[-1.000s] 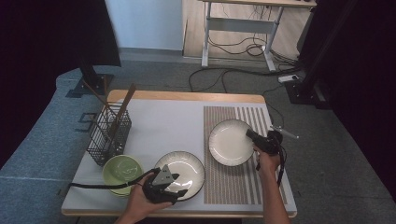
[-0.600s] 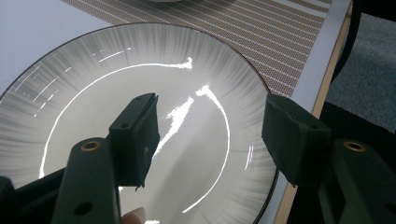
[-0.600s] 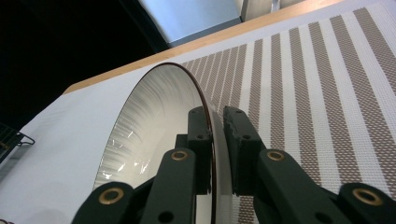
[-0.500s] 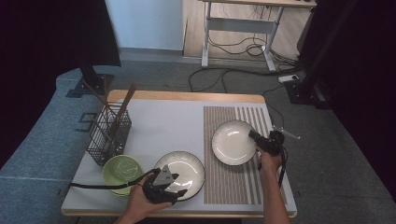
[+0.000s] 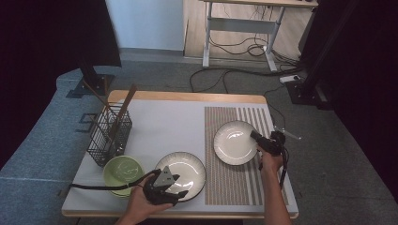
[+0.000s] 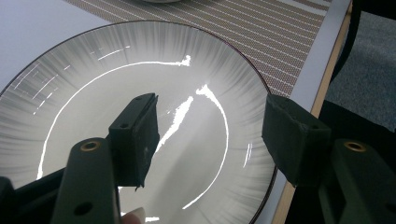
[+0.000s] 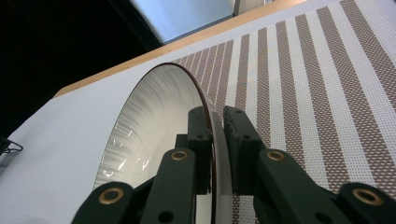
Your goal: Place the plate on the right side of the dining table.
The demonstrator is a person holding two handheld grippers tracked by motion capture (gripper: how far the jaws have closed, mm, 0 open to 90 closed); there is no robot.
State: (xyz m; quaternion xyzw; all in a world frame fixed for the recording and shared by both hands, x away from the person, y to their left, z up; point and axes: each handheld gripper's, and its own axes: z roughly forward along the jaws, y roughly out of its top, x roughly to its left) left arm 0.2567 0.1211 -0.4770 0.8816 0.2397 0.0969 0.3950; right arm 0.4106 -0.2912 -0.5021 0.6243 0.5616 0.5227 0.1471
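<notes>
The right gripper was pinching the rim of a white plate; in the right gripper view the jaws were pressed together on either side of the plate's edge, w/ one pad on the inner face and one on the outer. From that view the plate stood on edge relative to the jaws, its dark rim line running up between them. In the high view the plate sat over the striped mat on the right half of the table, the gripper at its right edge and the person's right hand behind it.

The left gripper was spread wide, nothing between the jaws. In the left gripper view its two pads hung apart over a second white plate, ribbed toward its dark rim, w/ bright light streaks on the glaze. That plate lay flat on the bare white part of the table, just left of the mat, near the front edge. The left hand held the gripper at the plate's near rim; whether the pads touched the plate I couldn't tell.

Farther out: a green bowl just left of the second plate, and behind it a black wire basket w/ long wooden utensils leaning out of it.
</notes>
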